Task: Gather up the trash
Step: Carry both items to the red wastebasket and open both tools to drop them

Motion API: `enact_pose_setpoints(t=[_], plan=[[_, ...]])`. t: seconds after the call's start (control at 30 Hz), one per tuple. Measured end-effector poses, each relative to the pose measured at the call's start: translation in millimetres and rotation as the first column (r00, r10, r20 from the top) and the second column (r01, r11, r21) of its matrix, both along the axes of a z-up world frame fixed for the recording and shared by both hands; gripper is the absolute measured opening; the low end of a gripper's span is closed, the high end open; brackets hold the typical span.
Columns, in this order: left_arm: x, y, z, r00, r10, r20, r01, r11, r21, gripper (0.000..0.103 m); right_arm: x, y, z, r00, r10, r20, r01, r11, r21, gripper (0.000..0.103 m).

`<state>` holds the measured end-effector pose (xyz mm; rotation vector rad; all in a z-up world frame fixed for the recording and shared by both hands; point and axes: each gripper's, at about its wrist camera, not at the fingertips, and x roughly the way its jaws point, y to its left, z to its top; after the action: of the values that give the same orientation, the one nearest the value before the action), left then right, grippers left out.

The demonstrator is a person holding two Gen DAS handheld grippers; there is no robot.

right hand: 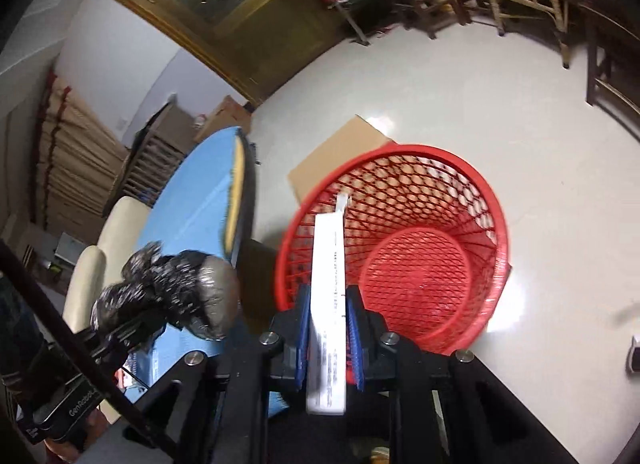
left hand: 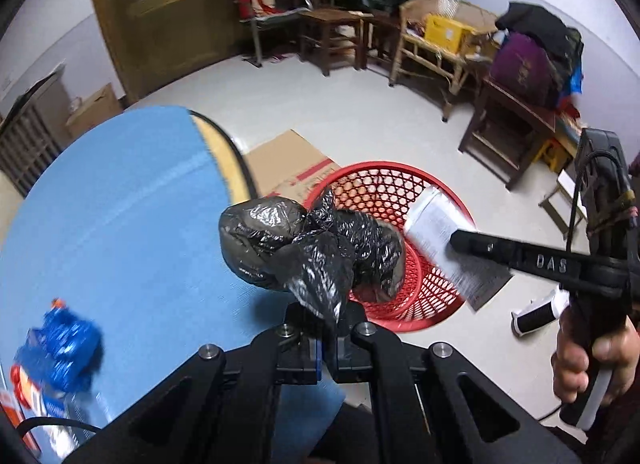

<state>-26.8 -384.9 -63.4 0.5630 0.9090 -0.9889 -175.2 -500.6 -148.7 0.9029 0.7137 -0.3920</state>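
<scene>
My left gripper (left hand: pixel 329 334) is shut on a tied black plastic trash bag (left hand: pixel 308 252), held above the edge of the blue table (left hand: pixel 120 215), beside the red mesh basket (left hand: pixel 400 199) on the floor. The bag also shows in the right wrist view (right hand: pixel 180 288). My right gripper (right hand: pixel 329 328) is shut on a flat white printed box (right hand: pixel 329 296), held on edge over the near rim of the red basket (right hand: pixel 400 232). In the left wrist view the right gripper (left hand: pixel 460 244) holds the white box (left hand: pixel 432 227) above the basket. The basket's inside looks bare.
A blue and orange snack wrapper (left hand: pixel 60 348) lies on the blue table at the lower left. Flat cardboard (left hand: pixel 288 163) lies on the floor behind the basket. A white and black object (left hand: pixel 536 312) lies on the floor. Wooden chairs (left hand: pixel 440 43), tables and clutter line the far wall.
</scene>
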Motion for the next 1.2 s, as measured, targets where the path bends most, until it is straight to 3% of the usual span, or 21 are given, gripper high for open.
enact_pose_setpoints(t=[0.03,0.1,0.13,0.17,0.2,0.23,0.27,0.3,0.43,0.53,0.77,0.83,0.97,1.2], plan=[[-0.6,-7.5,-4.9,1.000,-0.013,-0.010,0.013,1.000,0.010,0.006,-1.2,-4.3,-4.5,1.000,-0.004,-0.011,0.004,1.000,0.014,0.021],[-1.9,-19.6,-12.2,0.999,-0.033,-0.022,0.034,0.999,0.035,0.026,-3.8,-10.0,-10.8,0.999,-0.013,-0.029,0.014,0.999,0.041,0.024],[-1.5,-24.7,-17.0,0.999,-0.029,-0.016,0.030,0.998,0.053,0.049,-5.8,-14.3,-14.1,0.999,-0.020,-0.032,0.022,0.998,0.061,0.029],[-1.4,-25.9,-18.7,1.000,-0.022,-0.002,0.022,0.999,0.049,0.060,-7.8,-15.7,-15.0,0.999,-0.028,-0.028,0.030,0.997,0.071,0.034],[-2.0,-26.3,-18.2,1.000,-0.020,0.008,0.019,0.999,0.038,0.061,-10.0,-18.2,-16.4,0.999,-0.037,-0.024,0.039,0.997,0.073,0.036],[-2.5,-25.4,-18.5,1.000,-0.022,0.010,0.022,0.999,0.038,0.061,-14.5,-23.1,-15.8,0.998,-0.056,-0.017,0.057,0.996,0.069,0.045],[-2.9,-24.3,-19.3,1.000,-0.025,0.008,0.025,0.999,0.044,0.061,-20.4,-27.5,-15.2,0.997,-0.074,-0.007,0.074,0.995,0.062,0.067],[-2.6,-20.3,-19.6,1.000,-0.025,0.006,0.025,0.998,0.050,0.061,-25.8,-32.8,-12.8,0.995,-0.102,0.010,0.101,0.994,0.051,0.074],[0.2,-1.3,-17.2,1.000,-0.002,-0.005,0.002,0.999,0.040,0.061,-42.5,-61.0,-6.1,0.978,-0.203,0.058,0.202,0.979,0.011,0.075],[2.4,16.4,-12.7,1.000,0.025,-0.019,-0.025,1.000,0.018,0.061,-41.5,-94.9,-13.9,0.959,-0.280,0.041,0.279,0.960,0.030,0.075],[4.1,66.6,1.1,0.991,0.104,0.085,-0.105,0.994,0.005,0.062,-8.9,-135.6,-52.2,0.962,-0.273,-0.024,0.274,0.953,0.132,0.073],[8.9,79.4,2.8,0.983,0.145,0.109,-0.147,0.989,0.009,0.062,-3.1,-131.7,-59.9,0.965,-0.259,-0.035,0.261,0.952,0.161,0.073],[19.2,100.2,7.8,0.965,0.222,0.140,-0.224,0.975,0.002,0.062,5.1,-106.5,-59.3,0.978,-0.202,-0.060,0.208,0.969,0.134,0.073],[23.4,124.5,18.8,0.941,0.274,0.201,-0.274,0.961,-0.029,0.062,9.9,-51.1,-61.2,0.990,-0.088,-0.106,0.100,0.989,0.113,0.073]])
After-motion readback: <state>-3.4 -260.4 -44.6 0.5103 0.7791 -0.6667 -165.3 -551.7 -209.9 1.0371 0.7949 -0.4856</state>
